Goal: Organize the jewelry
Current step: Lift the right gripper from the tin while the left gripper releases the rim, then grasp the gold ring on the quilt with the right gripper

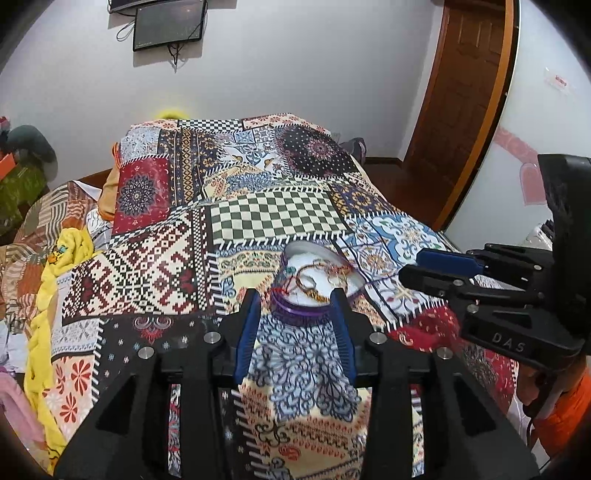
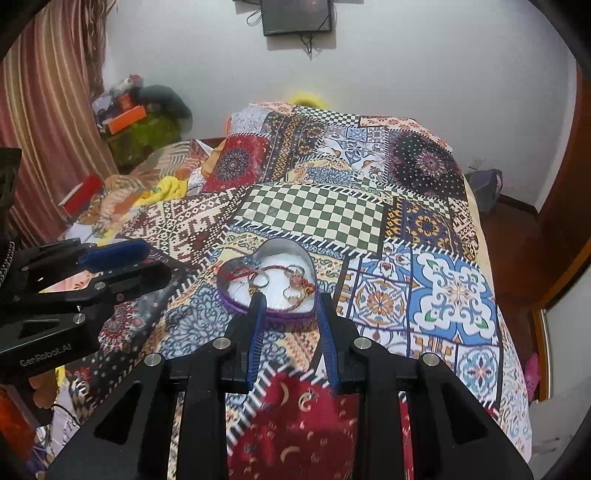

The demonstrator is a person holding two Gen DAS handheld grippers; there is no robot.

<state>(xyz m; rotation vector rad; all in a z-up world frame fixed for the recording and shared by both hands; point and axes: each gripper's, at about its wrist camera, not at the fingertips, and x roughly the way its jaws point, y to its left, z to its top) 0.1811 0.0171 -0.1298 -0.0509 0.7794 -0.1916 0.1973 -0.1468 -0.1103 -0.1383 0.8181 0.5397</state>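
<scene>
A heart-shaped tin box [image 1: 295, 314] with a purple rim and white lining sits on the patchwork bedspread; it also shows in the right wrist view [image 2: 236, 306]. It holds rings and bracelets with red thread [image 1: 314, 280] [image 2: 273, 280]. My left gripper [image 1: 295, 299] is open, its blue-padded fingers just in front of the box on both sides. My right gripper [image 2: 290, 301] is open, fingertips at the box's near rim. Each gripper shows from the side in the other's view, the right one [image 1: 436, 269] and the left one [image 2: 122, 266].
The patchwork bedspread [image 1: 277, 210] covers the bed. Yellow cloth and other clothes [image 1: 62, 266] are heaped on the left side. A wooden door [image 1: 465, 92] stands at the right, a dark screen [image 1: 166, 22] hangs on the far wall, and a striped curtain [image 2: 48, 110] hangs at the left.
</scene>
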